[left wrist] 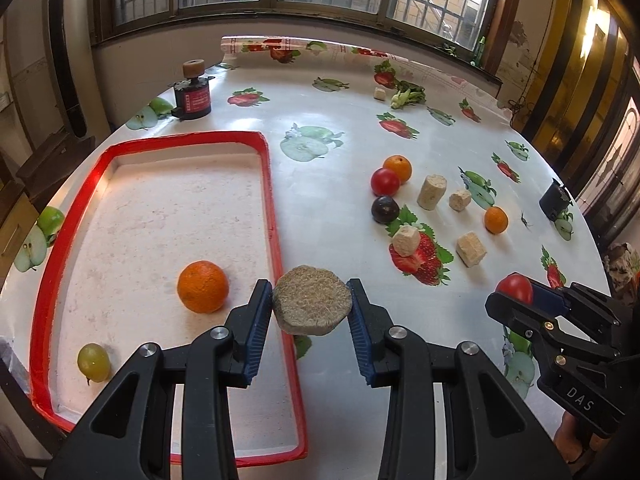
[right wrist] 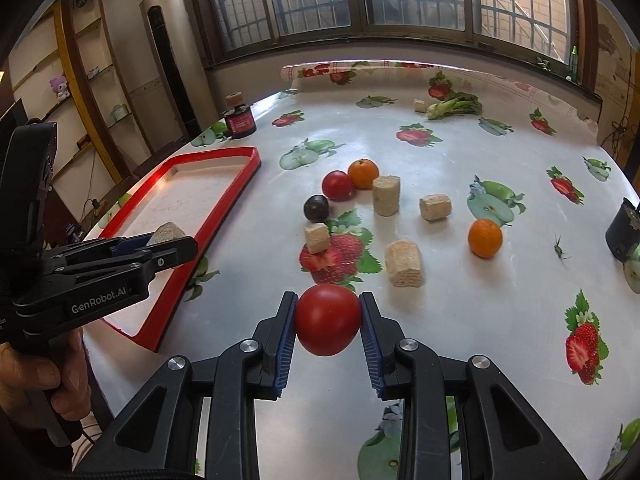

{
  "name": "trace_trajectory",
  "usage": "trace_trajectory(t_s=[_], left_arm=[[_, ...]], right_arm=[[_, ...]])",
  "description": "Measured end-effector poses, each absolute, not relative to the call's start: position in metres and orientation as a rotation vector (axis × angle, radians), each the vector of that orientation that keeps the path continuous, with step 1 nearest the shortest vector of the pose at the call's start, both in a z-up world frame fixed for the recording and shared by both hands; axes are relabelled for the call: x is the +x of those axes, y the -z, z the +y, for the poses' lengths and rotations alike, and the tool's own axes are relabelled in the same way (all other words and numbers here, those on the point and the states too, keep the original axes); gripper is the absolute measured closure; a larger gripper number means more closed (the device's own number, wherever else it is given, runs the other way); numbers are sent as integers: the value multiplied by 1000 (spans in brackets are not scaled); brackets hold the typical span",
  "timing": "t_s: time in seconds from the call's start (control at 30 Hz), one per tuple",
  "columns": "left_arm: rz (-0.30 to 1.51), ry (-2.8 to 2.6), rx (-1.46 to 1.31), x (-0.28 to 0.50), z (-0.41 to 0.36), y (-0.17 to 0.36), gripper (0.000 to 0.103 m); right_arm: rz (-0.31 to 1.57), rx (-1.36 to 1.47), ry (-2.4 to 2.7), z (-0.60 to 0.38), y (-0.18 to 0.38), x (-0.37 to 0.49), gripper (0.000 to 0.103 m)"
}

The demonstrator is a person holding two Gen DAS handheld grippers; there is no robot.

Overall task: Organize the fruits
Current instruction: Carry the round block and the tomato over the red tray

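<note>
Left tool (left wrist: 311, 305) is clamped on a coarse, fibrous tan disc (left wrist: 312, 306) with a flat top, held above the right rim of the red-edged rectangular tray (left wrist: 276, 216). Right tool (right wrist: 328, 320) is clamped on a smooth, glossy red tomato (right wrist: 328, 319) above the worktop (right wrist: 460, 160). Inside the tray lie a dimpled orange (left wrist: 203, 286) and a smooth green grape (left wrist: 94, 362), well apart. Rough tan blocks and round fruits lie scattered on the glossy fruit-printed cloth.
</note>
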State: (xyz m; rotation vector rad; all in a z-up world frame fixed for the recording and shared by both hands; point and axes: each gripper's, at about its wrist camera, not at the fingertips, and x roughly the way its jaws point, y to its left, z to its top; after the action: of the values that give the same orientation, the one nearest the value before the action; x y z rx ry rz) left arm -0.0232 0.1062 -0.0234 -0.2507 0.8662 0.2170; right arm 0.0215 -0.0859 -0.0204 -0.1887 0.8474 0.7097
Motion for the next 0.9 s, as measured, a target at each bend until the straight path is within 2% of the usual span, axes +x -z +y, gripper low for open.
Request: trace_trajectory(t_s=[0.9], left_arm=[[857,-361,-329,-47,186,24,68]], right_arm=[[837,-234,-881,13,10,17,72]])
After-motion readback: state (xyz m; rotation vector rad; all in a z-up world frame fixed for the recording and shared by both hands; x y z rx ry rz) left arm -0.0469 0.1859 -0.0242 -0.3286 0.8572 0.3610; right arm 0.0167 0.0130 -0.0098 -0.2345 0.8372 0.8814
